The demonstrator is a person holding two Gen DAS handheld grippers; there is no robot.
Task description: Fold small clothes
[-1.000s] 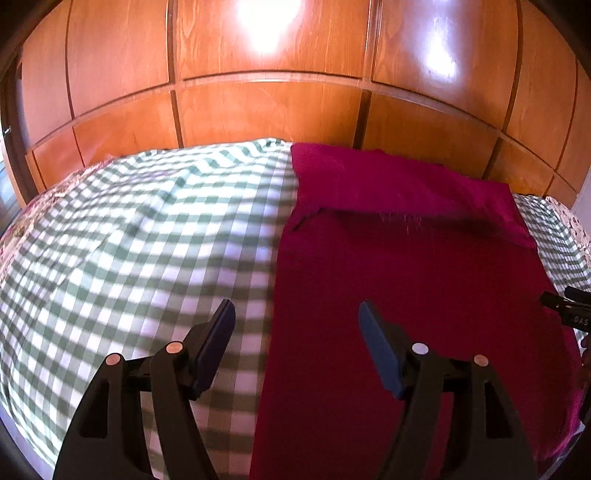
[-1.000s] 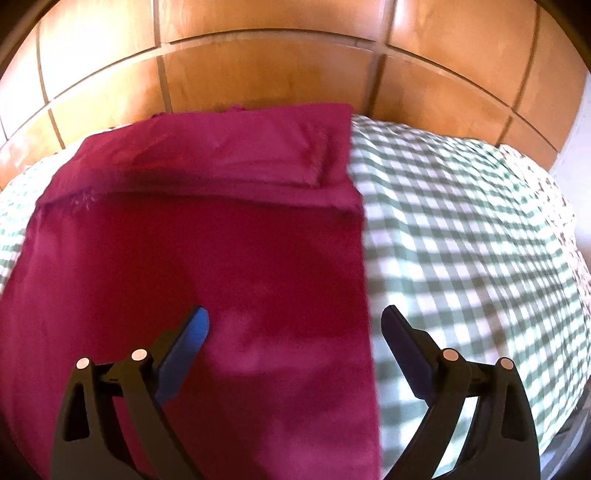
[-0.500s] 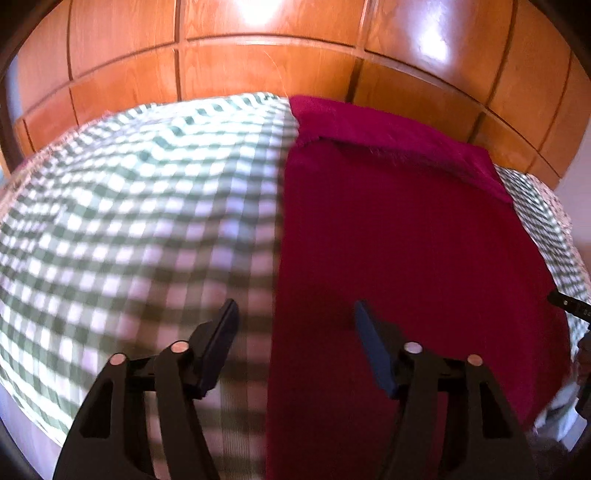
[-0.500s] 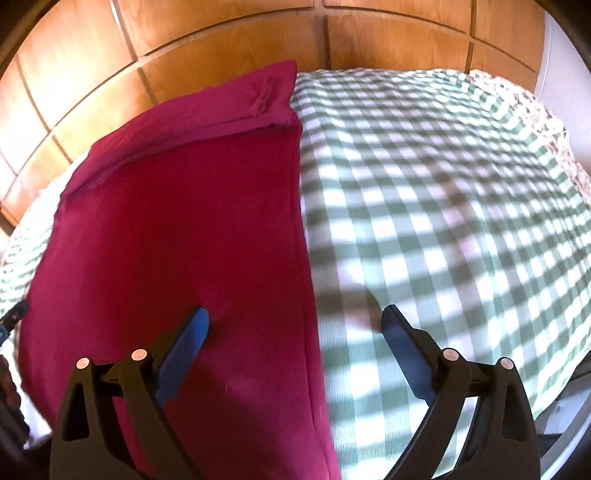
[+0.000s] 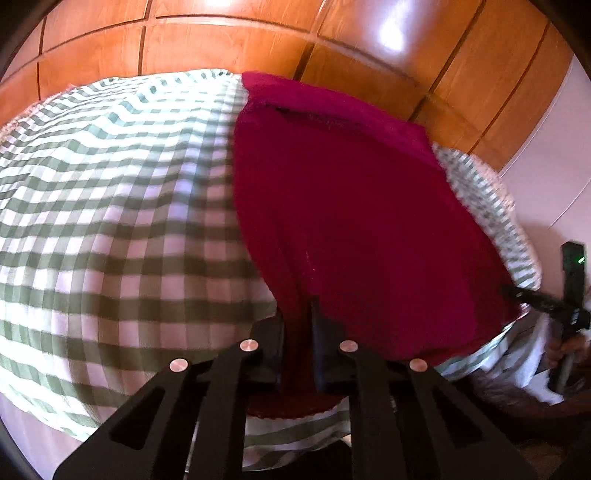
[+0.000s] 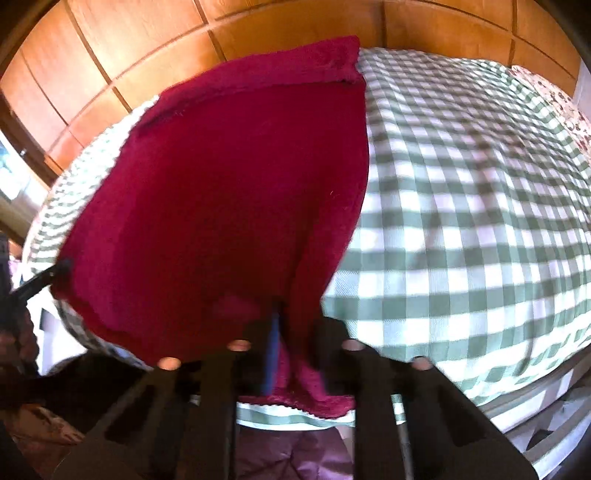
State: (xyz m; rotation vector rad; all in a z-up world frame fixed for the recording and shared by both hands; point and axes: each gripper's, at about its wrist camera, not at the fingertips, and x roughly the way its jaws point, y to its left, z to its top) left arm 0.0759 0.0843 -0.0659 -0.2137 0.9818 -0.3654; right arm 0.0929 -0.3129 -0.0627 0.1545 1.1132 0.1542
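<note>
both pinched corners of the red cloth (image 5: 354, 206) hidden between jaws.

Deep crimson-red knit garment (image 5: 362, 229) (image 6: 229, 192) on a green-and-white gingham checked bedcover (image 5: 110, 206) (image 6: 461, 221); glossy orange-brown wooden panelled wall (image 5: 229, 40) (image 6: 266, 26) behind; matte black plastic gripper (image 5: 297, 336) with silver rivets

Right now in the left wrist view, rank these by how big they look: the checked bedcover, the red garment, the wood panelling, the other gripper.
1. checked bedcover and red garment: too alike to rank
2. wood panelling
3. right gripper, mostly cut off at the frame edge
</note>
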